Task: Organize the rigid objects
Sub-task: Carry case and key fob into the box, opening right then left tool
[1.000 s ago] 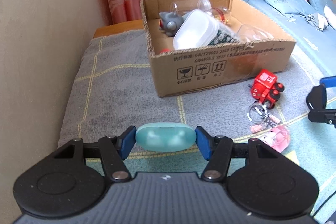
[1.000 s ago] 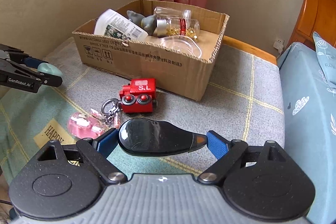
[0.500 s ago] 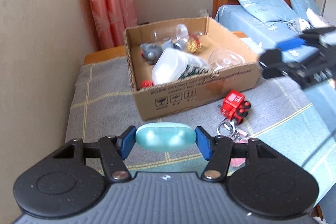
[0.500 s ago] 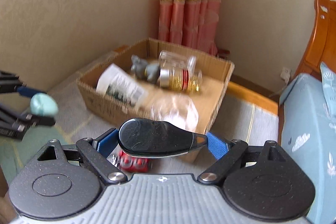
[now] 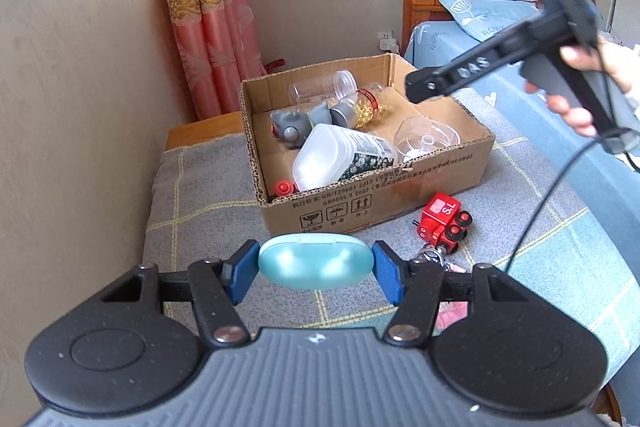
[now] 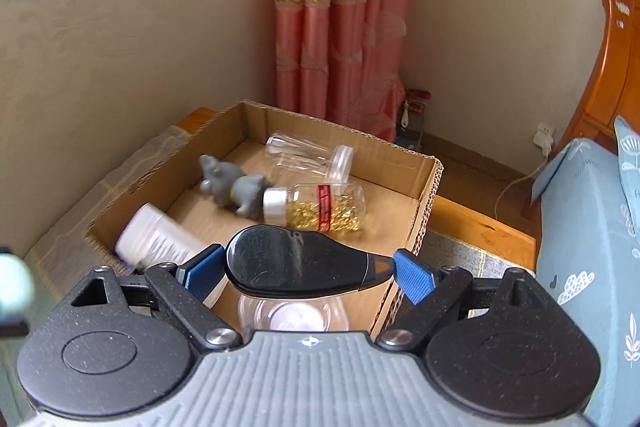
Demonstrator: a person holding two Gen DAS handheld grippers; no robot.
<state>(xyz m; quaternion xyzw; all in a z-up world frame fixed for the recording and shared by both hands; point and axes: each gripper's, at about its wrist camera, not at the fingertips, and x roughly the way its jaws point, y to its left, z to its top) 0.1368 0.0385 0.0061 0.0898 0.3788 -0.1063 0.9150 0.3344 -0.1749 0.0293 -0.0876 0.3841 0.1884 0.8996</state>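
Grey checked blanket [image 5: 200, 195] covers the low surface beside the bed [image 5: 520, 115]; on it stands the open cardboard box [image 5: 384, 195], which already holds a clear jar [image 6: 308, 159], a grey toy animal [image 6: 234, 189], a bottle of gold beads [image 6: 320, 207], a white container [image 5: 332, 159] and a clear glass dish [image 5: 424, 139].

Left gripper [image 5: 316, 267]: fingers closed on the ends of a teal oval case [image 5: 316, 265], held above the blanket short of the box's near wall.

Right gripper [image 6: 308, 269]: fingers part closed across a black teardrop-shaped object [image 6: 296, 261], held over the box interior, directly above the glass dish. The tapered end meets the right finger at a narrow point.

Still outside the box on the blanket: a red toy train [image 5: 442, 223] and a keyring [image 5: 432, 255].

Probable faults from this position:

- Release of the black object here would likely drop it onto the glass dish. Cause: the dish lies directly under the grasp. Shift toward bare cardboard before opening.
- Black object may pivot or slip. Cause: small contact area at the tapered tip.
- Teal case may squirt out. Cause: smooth rounded ends under pinch load.
- Collision between the two tools. Cause: both converge on one box opening; the trailing cable [image 5: 560, 187] on the right tool may also snag.
- Left gripper may clip the box's near wall if advanced too low.
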